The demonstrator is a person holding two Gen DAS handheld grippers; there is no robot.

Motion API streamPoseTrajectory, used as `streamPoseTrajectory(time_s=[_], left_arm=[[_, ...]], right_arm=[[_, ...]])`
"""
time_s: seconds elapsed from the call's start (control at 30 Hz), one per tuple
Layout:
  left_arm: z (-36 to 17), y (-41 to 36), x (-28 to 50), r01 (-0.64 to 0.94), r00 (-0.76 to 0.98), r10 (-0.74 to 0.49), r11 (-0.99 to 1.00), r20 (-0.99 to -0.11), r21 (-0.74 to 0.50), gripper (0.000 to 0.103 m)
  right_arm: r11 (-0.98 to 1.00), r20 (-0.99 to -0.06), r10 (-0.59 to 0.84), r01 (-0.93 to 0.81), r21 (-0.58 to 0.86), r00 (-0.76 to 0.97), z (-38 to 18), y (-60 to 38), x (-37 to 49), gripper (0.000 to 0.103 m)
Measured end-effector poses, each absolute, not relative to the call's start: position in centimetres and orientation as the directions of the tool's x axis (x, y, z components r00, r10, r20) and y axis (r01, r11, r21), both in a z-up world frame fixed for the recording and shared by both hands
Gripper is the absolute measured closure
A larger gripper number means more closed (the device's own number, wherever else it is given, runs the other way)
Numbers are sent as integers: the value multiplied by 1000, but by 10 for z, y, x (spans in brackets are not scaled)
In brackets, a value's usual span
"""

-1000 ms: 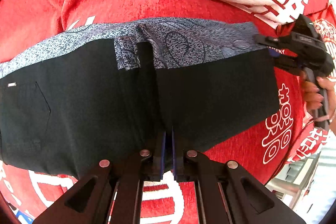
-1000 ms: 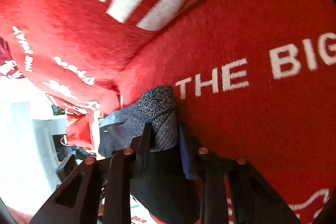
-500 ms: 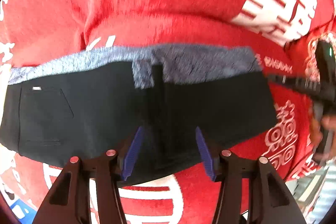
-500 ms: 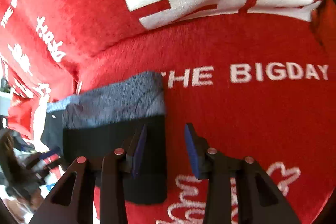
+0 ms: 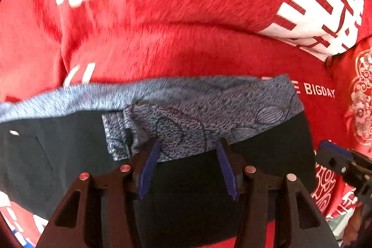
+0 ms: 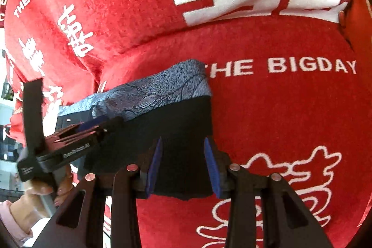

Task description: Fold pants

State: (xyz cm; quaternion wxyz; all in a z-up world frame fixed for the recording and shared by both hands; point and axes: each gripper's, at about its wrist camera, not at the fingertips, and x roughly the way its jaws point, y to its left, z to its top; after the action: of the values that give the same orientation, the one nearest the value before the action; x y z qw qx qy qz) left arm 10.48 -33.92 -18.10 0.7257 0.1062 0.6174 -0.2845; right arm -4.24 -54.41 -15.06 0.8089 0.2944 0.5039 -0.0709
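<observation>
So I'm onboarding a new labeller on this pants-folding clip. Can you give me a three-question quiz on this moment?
1. True or false: the left gripper is clamped shut on the pants.
2. What English words are printed on the red blanket beside the pants' grey patterned band?
3. The right gripper is: A) gripping the blanket, B) open over the pants' black edge, C) out of sight.

Key:
1. False. Its jaws stand apart with nothing pinched, having just been opening.
2. THE BIGDAY.
3. B. Its jaws have also just been opening, and the fabric lies flat beneath them.
</observation>
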Motion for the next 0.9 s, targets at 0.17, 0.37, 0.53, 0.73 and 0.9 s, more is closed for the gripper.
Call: streamPoseTrajectory(time_s=[0.17, 0.37, 0.53, 0.73, 0.9], left_arm=[[-174, -327, 93, 597, 107, -246, 791, -963, -136, 50], [-172, -304, 92, 534, 146, -179, 842, -973, -75, 46], [-175, -264, 99, 401, 136, -171, 910, -976, -103, 37], [-161, -241, 89, 343, 181, -59, 939, -982, 6, 37], [-162, -222, 77, 295, 165, -22, 955, -986, 28, 36]], right_arm=[[840, -865, 183, 382, 385, 468, -154, -528, -47, 62], [868, -875, 174, 349, 353, 452, -153, -517, -54, 62], [872, -876, 177, 341, 352, 450, -154, -516, -56, 62], [884, -873, 207, 297, 360, 442, -150, -503, -57, 62], [904, -877, 224, 247, 350, 424, -148, -482, -53, 60]])
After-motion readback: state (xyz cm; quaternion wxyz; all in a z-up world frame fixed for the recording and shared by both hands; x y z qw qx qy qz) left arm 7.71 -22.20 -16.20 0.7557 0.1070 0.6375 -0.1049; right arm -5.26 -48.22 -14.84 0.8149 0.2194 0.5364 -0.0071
